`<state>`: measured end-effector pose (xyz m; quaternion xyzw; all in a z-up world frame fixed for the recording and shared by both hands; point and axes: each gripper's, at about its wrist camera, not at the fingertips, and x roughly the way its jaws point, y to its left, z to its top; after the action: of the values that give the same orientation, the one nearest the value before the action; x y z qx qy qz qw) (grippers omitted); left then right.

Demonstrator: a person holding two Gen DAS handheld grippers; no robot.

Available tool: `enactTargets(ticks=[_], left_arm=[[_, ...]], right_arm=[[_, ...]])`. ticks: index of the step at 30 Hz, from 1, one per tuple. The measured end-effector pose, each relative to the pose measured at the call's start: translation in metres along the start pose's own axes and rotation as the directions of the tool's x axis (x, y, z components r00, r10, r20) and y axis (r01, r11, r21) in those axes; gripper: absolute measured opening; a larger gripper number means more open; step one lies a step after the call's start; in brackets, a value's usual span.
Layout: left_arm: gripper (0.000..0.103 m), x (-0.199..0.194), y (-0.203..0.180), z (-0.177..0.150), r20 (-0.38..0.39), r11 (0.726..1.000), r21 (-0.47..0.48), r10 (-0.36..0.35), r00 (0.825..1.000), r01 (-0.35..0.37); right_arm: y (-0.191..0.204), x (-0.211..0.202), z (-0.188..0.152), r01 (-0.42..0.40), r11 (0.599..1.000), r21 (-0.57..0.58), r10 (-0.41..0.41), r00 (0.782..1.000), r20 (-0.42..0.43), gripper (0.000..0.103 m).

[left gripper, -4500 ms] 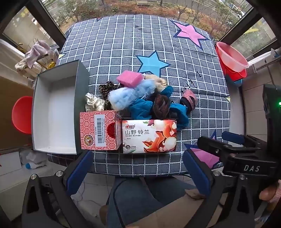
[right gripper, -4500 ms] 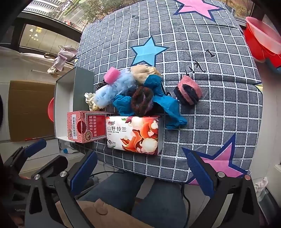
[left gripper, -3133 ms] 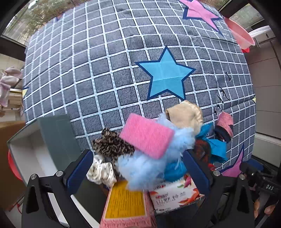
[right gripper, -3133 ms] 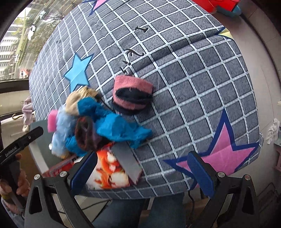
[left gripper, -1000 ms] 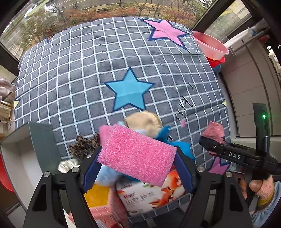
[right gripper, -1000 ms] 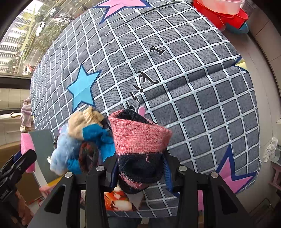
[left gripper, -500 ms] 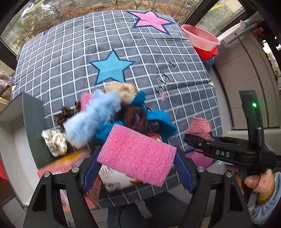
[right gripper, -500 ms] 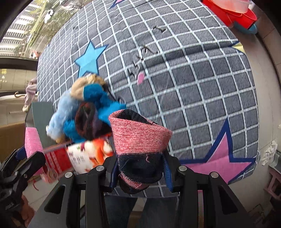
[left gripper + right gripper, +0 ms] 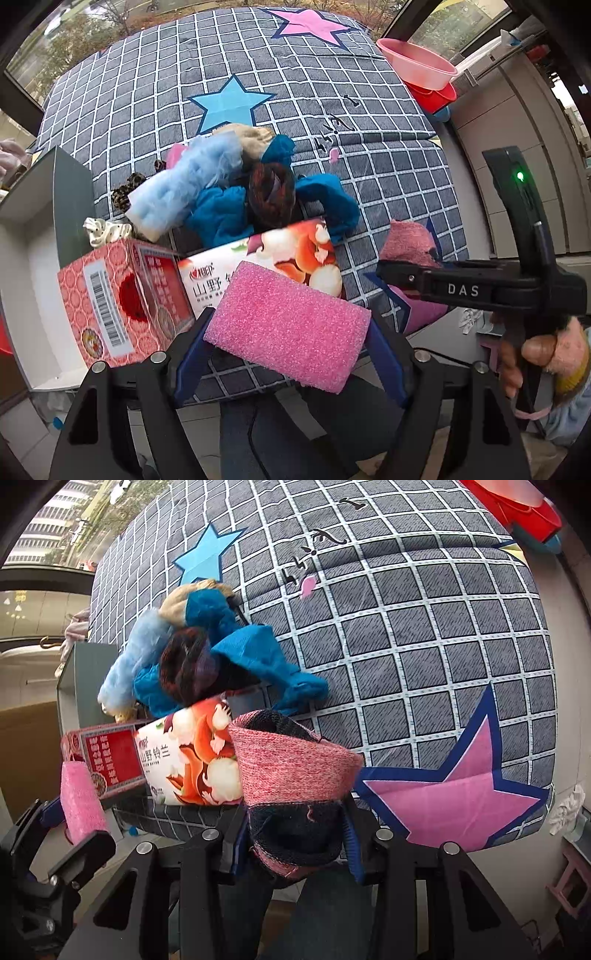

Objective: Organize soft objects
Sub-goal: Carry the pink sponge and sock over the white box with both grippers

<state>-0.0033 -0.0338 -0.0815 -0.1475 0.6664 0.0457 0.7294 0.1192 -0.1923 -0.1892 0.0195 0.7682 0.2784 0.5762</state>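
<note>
The left gripper (image 9: 288, 332) is clamped on a pink sponge (image 9: 288, 326), held just in front of the flowered tissue pack (image 9: 258, 266) at the near edge of the counter (image 9: 388, 177). The right gripper (image 9: 295, 834) is closed on a rolled pink and navy sock (image 9: 291, 775), also in front of that pack, to the sponge's right. Behind the pack lies a heap of soft things: a pale blue fluffy piece (image 9: 184, 188), blue cloth (image 9: 221, 214) and a dark scrunchie (image 9: 271, 192). A red tissue box (image 9: 122, 299) stands left of the pack, beside an open grey box (image 9: 70, 199).
</note>
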Motion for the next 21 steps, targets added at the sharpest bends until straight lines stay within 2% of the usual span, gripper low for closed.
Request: enactTargets(ticks=[6,12,21], left_arm=[[0.08,-0.003,0.002,-0.012,0.002,0.999,0.042,-0.016,1.0,0.016],[0.08,-0.001,0.003,-0.034,-0.002,0.988,0.153,-0.033,0.999,0.033],[0.08,-0.019,0.051,-0.071,0.018,0.974,0.213,-0.088,0.996,0.082]], right_arm=[[0.008,0.002,-0.013,-0.006,1.0,0.014,0.006,1.0,0.011,0.043],[0.022,0.01,-0.034,0.0,0.998,0.057,-0.001,1.0,0.023,0.043],[0.065,0.026,-0.081,0.019,0.991,0.135,-0.024,0.999,0.037,0.043]])
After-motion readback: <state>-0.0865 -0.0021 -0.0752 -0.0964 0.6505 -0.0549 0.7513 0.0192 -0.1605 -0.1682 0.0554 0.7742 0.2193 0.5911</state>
